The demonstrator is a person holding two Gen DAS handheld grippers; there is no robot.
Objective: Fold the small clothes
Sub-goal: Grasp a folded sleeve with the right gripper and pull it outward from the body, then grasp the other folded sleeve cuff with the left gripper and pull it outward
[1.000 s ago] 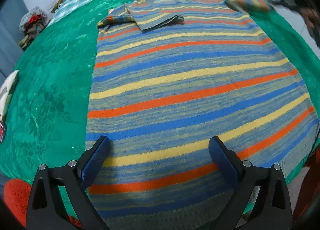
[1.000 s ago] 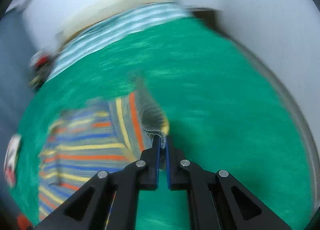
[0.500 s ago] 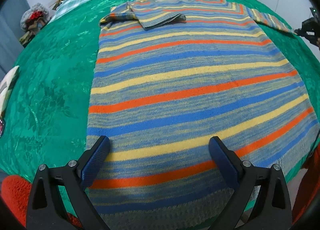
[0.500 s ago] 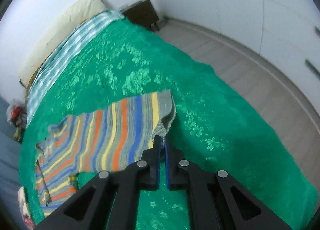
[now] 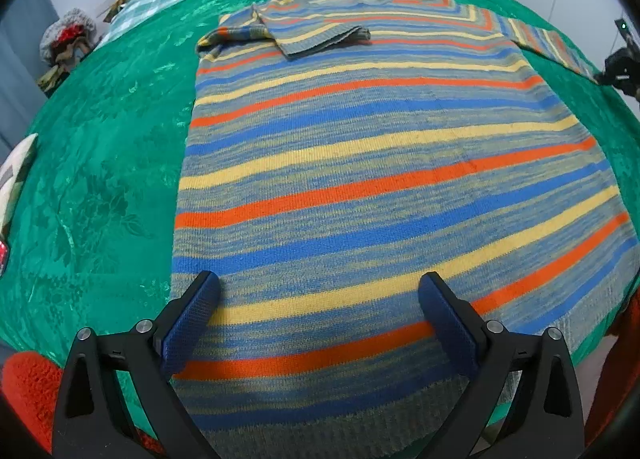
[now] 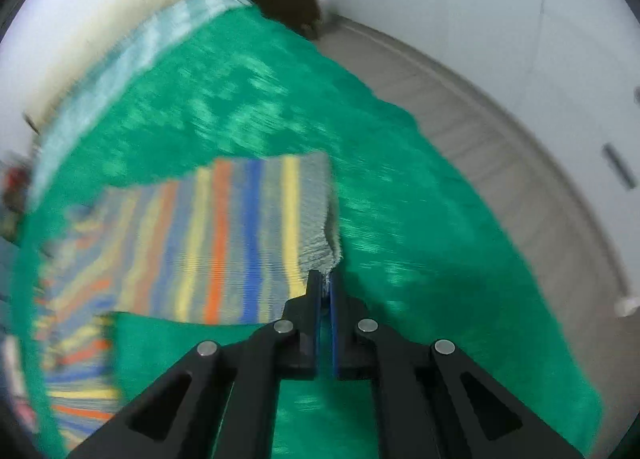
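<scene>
Pinching the cuff of the sweater's sleeve (image 6: 240, 235), right gripper (image 6: 325, 279) with fingers pressed together on the knit edge. Sleeve stretched flat across the green bedspread (image 6: 420, 259), long axis running away from the tool toward the garment's body, off to the tool's left. Left gripper (image 5: 320, 315) spread wide, holding nothing, poised above the hem of the striped sweater (image 5: 380, 163), which lies flat with collar at the far end. Other sleeve folded over the chest. Probably next: carrying the gripped cuff inward across the body, right hand nearer.
</scene>
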